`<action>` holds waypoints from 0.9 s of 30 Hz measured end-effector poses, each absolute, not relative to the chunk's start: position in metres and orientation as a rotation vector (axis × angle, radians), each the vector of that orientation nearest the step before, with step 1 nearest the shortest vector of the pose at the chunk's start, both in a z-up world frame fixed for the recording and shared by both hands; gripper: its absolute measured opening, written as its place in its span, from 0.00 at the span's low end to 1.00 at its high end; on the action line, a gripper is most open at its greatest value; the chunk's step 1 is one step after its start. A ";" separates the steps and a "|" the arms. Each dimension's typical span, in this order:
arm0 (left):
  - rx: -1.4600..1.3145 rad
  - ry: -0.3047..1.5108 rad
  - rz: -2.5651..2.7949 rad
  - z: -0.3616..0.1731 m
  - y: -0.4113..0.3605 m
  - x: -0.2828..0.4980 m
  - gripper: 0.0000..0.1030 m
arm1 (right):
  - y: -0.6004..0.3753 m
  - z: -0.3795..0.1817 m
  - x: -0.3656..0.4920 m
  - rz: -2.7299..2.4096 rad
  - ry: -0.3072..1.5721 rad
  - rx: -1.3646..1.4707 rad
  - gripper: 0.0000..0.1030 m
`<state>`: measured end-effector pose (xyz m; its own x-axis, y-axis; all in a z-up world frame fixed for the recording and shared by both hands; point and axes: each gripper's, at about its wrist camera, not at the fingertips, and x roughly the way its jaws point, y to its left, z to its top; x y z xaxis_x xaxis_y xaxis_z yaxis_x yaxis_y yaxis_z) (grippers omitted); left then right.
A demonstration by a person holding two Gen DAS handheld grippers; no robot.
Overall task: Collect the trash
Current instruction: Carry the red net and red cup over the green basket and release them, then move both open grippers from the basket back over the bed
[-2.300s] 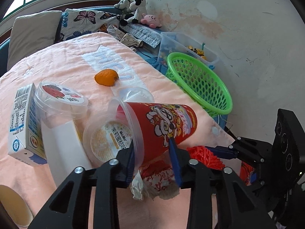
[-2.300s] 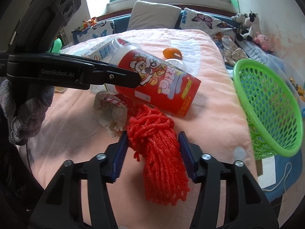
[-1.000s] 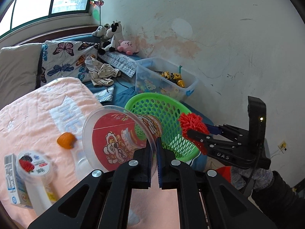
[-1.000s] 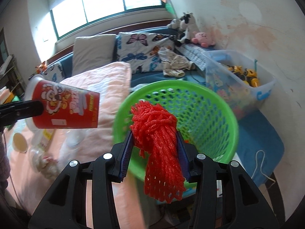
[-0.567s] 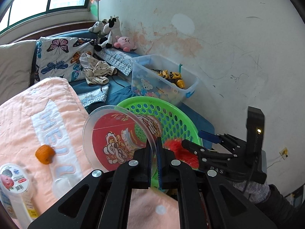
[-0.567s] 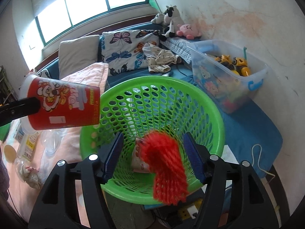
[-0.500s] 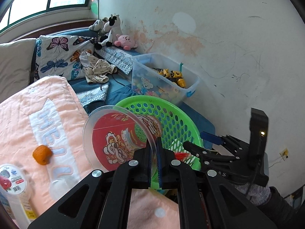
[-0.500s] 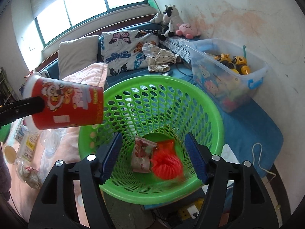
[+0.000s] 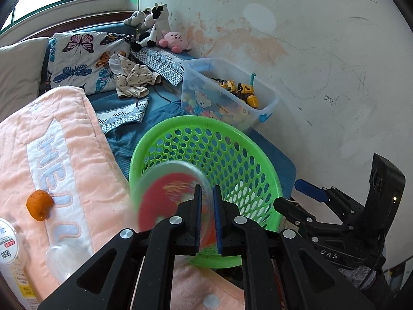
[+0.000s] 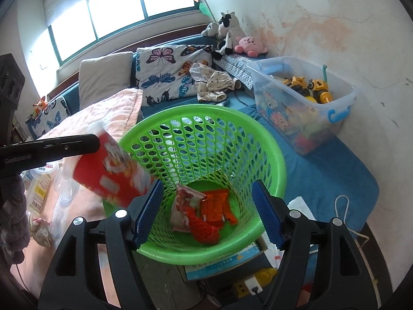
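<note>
The red snack cup (image 9: 167,199) with a clear lid is blurred and tips down over the near rim of the green basket (image 9: 180,121). My left gripper (image 9: 206,188) is opening: a narrow gap shows between its pads, with the cup's lid rim still in it. In the right wrist view the cup (image 10: 111,178) hangs off the left gripper's finger (image 10: 64,144) and slants into the basket (image 10: 271,142). My right gripper (image 10: 206,184) is opening wide above the basket, with nothing between its fingers. On the basket floor lie the red net (image 10: 204,228) and snack wrappers (image 10: 219,204).
A clear toy bin (image 10: 304,103) stands beyond the basket by the wall. An orange peel (image 9: 38,204), clear cups and a carton (image 9: 10,248) lie on the pink blanket (image 9: 77,155). A yellow power strip (image 10: 250,284) and papers sit under the basket.
The right gripper opened and the red net fell to the basket floor. The left gripper's pads parted a little, and the red cup tipped down toward the basket.
</note>
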<state>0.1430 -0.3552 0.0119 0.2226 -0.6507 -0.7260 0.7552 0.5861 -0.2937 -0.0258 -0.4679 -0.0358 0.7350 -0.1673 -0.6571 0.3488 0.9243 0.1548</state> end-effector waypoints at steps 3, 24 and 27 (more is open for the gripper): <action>0.125 0.920 -0.973 0.015 -0.350 0.140 0.22 | -0.468 -0.034 -0.033 -0.290 0.681 0.284 0.69; 0.099 0.837 -0.896 0.046 -0.265 0.110 0.45 | -0.418 -0.020 -0.062 -0.240 0.642 0.290 0.74; 0.088 0.844 -0.873 0.045 -0.252 0.110 0.46 | -0.409 -0.018 -0.064 -0.225 0.638 0.286 0.75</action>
<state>0.1096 -0.2517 0.0446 0.3492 -0.6398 -0.6846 0.7056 0.6603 -0.2571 -0.0639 -0.4086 -0.0180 0.7814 -0.1179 -0.6127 0.2921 0.9369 0.1922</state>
